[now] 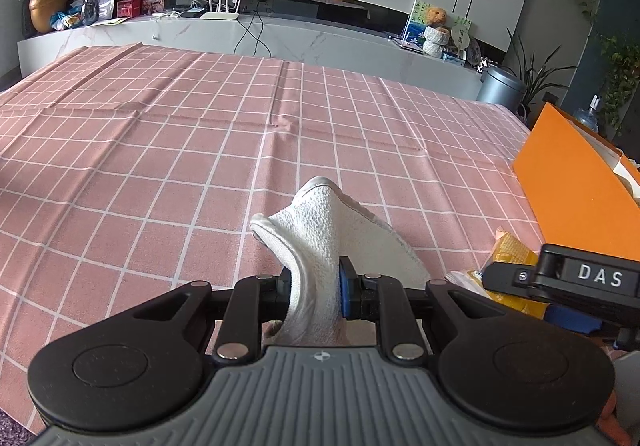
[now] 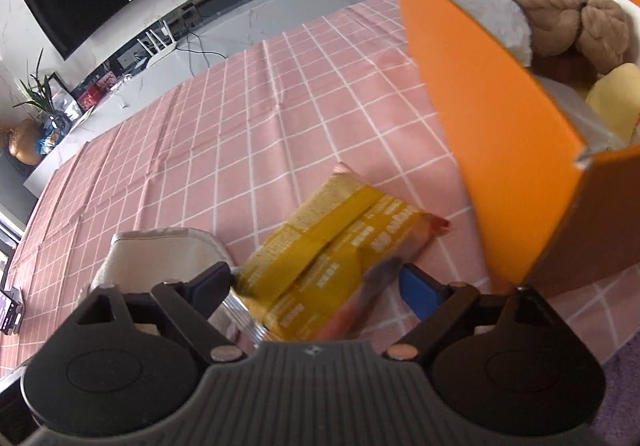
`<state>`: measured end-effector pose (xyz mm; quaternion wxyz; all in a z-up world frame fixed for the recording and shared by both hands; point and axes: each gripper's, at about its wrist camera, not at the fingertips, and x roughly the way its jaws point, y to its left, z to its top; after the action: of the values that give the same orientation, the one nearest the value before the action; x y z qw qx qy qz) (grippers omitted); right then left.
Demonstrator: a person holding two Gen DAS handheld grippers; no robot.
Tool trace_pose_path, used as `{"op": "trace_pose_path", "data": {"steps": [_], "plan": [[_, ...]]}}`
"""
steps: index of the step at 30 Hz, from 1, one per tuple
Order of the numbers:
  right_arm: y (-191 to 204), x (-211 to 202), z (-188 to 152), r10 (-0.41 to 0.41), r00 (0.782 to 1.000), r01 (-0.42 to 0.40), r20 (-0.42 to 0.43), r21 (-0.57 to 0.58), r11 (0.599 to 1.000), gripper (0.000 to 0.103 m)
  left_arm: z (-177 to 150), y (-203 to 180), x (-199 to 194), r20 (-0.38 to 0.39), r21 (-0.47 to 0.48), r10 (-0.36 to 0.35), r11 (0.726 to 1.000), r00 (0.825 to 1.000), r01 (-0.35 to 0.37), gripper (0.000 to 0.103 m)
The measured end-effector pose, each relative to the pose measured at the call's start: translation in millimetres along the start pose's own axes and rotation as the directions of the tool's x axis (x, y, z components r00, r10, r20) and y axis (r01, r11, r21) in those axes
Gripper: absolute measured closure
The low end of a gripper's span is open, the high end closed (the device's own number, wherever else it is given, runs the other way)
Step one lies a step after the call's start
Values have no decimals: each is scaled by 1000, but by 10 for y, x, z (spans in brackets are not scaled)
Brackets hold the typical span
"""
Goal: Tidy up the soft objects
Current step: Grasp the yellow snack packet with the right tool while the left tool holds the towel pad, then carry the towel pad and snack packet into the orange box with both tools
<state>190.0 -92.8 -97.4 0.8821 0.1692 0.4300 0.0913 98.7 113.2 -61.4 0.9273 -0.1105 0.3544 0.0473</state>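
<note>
My left gripper (image 1: 316, 292) is shut on a white terry cloth (image 1: 320, 234), whose upper part stands up over the pink checked tablecloth (image 1: 160, 150). The cloth also shows in the right wrist view (image 2: 160, 250). My right gripper (image 2: 316, 282) has its jaws wide apart around a yellow snack packet (image 2: 332, 246); whether the pads touch it is unclear. The packet (image 1: 510, 258) and the right gripper (image 1: 560, 282) show at the right of the left wrist view. The orange box (image 2: 492, 118) stands right of the packet and holds a white fluffy item (image 2: 496, 18), a brown plush (image 2: 568, 18) and a yellow soft item (image 2: 616, 102).
The orange box (image 1: 568, 182) stands at the table's right side. Behind the table runs a white TV bench (image 1: 280, 34) with a router, plants and ornaments. A grey bin (image 1: 500, 86) stands off the far right corner.
</note>
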Motion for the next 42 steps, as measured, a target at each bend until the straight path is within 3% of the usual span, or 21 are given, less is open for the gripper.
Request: {"op": "trace_pose_path", "data": {"steps": [7, 14, 16, 22, 28, 35, 42], "plan": [[318, 135, -34, 13, 1000, -11, 10, -185, 983, 20, 9, 66, 90, -13, -6, 12, 1000, 1000, -13, 80], [399, 250, 31, 15, 1000, -13, 10, -236, 972, 21, 12, 125, 196, -25, -33, 16, 999, 1000, -17, 72], [395, 248, 33, 22, 1000, -18, 15, -246, 969, 32, 18, 103, 212, -21, -17, 22, 1000, 1000, -22, 71], [411, 203, 14, 33, 999, -20, 38, -309, 951, 46, 28, 78, 237, -10, 4, 19, 1000, 1000, -19, 77], [382, 158, 32, 48, 998, -34, 35, -331, 943, 50, 50, 87, 179, 10, -9, -13, 1000, 1000, 13, 83], [358, -47, 45, 73, 995, -43, 68, -369, 928, 51, 154, 33, 6, 62, -4, -19, 1000, 998, 19, 83], [357, -515, 159, 164, 975, -86, 150, -424, 902, 51, 315, -57, -321, 140, -8, -38, 999, 989, 40, 84]]}}
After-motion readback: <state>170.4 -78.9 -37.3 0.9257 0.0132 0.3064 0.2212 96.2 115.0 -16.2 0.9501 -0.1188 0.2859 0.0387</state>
